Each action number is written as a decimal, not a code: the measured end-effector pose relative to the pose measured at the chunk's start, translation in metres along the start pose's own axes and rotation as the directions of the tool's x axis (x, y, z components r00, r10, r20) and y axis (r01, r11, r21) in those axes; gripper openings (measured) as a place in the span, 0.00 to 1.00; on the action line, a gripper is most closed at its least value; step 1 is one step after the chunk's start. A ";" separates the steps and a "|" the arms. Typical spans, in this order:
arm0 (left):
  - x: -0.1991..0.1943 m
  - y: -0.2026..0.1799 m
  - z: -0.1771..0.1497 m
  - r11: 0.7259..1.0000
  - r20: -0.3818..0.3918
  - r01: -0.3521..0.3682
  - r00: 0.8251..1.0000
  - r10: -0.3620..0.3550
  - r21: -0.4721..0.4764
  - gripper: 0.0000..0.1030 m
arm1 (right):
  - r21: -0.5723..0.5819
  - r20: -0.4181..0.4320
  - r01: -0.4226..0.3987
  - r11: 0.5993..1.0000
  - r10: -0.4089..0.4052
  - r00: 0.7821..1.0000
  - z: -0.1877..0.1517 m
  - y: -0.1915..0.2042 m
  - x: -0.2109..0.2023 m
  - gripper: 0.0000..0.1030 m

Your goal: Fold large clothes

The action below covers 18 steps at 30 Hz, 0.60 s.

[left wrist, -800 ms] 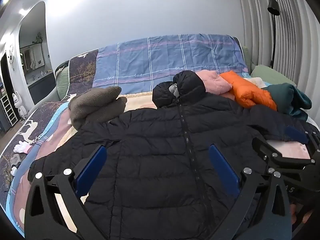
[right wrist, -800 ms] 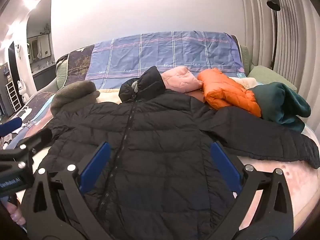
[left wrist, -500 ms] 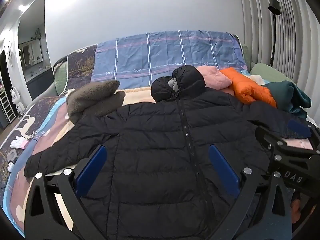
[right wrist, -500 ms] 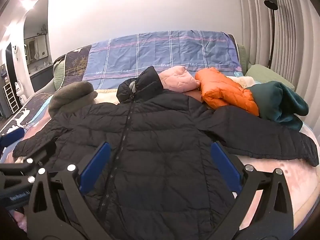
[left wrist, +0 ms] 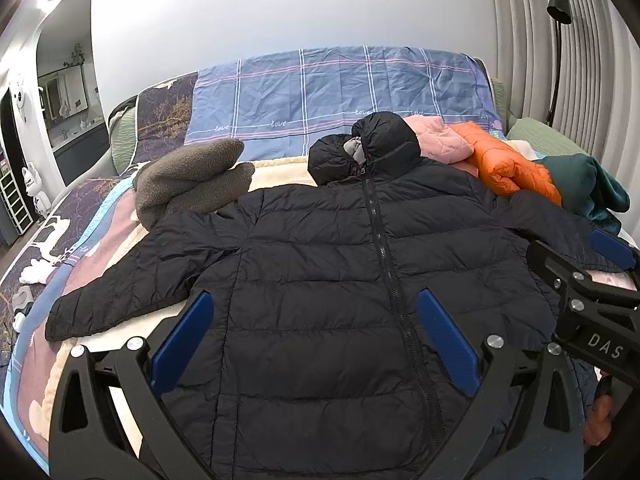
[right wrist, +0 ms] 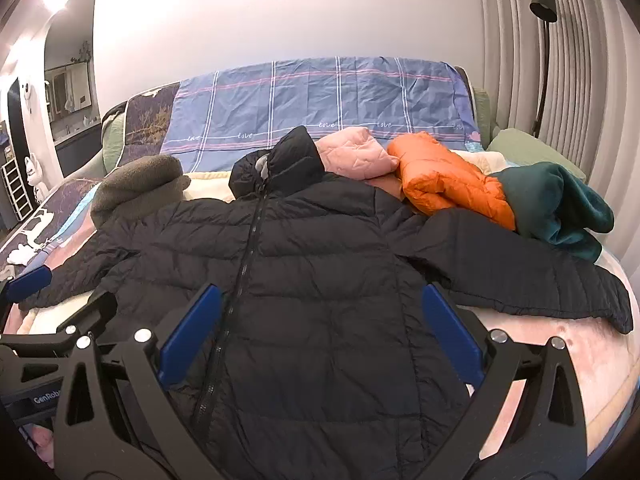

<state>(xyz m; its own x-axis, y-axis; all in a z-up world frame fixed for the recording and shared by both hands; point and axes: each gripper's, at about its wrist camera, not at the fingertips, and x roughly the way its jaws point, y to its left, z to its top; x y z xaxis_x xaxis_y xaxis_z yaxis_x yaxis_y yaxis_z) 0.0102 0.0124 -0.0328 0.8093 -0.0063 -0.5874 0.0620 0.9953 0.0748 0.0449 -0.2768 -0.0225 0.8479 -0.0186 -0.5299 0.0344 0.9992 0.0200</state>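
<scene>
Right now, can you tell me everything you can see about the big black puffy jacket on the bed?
The black jacket is a quilted puffer, shiny like nylon, with stitched horizontal rows. It lies flat, front up, zipped closed along a dark center zipper. Both sleeves spread out sideways. Its hood is bunched at the top, showing a gray lining. It rests on the bed, touching the gray fleece and the orange jacket. Neither gripper holds it.

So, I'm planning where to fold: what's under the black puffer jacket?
The black puffer jacket lies on a cream blanket over the patterned bedspread; whatever sits directly beneath its body is covered.
</scene>
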 end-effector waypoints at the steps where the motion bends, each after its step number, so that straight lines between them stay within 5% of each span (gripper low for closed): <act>1: 0.000 0.000 0.000 1.000 -0.001 0.003 1.000 -0.003 0.001 0.99 | -0.001 0.001 0.000 1.000 0.000 1.000 -0.001 0.000 0.000 0.98; 18: 0.000 -0.006 0.000 1.000 -0.005 0.025 1.000 -0.025 0.010 0.99 | 0.000 -0.014 0.002 1.000 -0.002 1.000 -0.005 -0.003 0.001 0.98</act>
<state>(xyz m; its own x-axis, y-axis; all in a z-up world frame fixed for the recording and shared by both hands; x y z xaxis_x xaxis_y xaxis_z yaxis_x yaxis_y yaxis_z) 0.0098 0.0063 -0.0328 0.8048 -0.0305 -0.5927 0.0877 0.9938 0.0681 0.0434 -0.2796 -0.0271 0.8400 -0.0199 -0.5422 0.0358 0.9992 0.0188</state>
